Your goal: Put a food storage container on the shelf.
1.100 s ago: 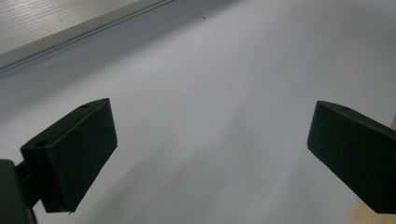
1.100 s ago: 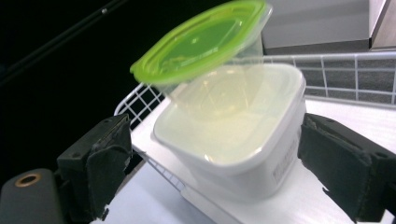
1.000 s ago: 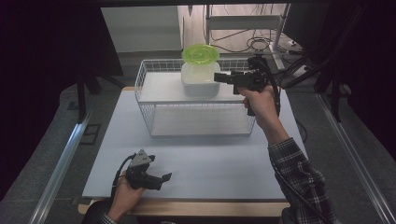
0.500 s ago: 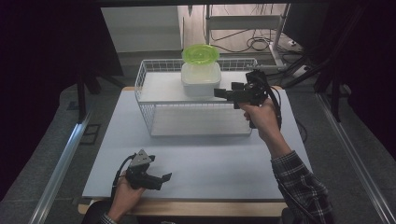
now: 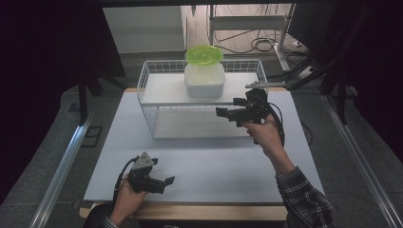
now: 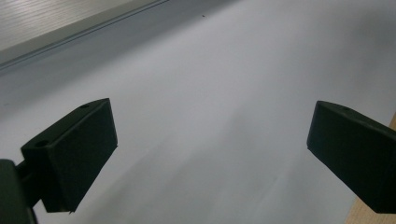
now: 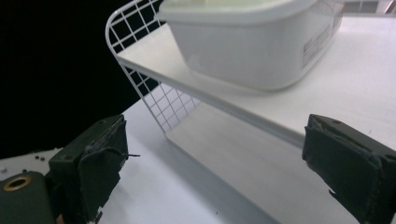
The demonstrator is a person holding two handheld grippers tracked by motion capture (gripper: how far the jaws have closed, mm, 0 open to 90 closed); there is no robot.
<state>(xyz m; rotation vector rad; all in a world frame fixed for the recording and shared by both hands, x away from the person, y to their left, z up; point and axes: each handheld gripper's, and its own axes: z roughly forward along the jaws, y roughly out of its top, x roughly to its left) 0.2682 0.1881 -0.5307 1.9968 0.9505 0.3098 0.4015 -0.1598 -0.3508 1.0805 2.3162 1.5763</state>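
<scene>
The counter [image 5: 204,161] carries a white wire rack [image 5: 157,102] at its far side. On the top shelf of the rack stands a white tub [image 5: 204,81] with a green bowl [image 5: 203,54] on it. The right gripper [image 5: 227,113] hovers just beside the rack, near the tub, wide open and empty. The left gripper [image 5: 164,183] rests well apart from the rack, wide open, holding nothing.

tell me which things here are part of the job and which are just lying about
Part of the job:
- white container on the upper shelf of the wire rack
- green plate on top of the container
- right gripper, open, beside the rack

Just about:
- left gripper, open, idle over the table
- cables on the floor behind
</scene>
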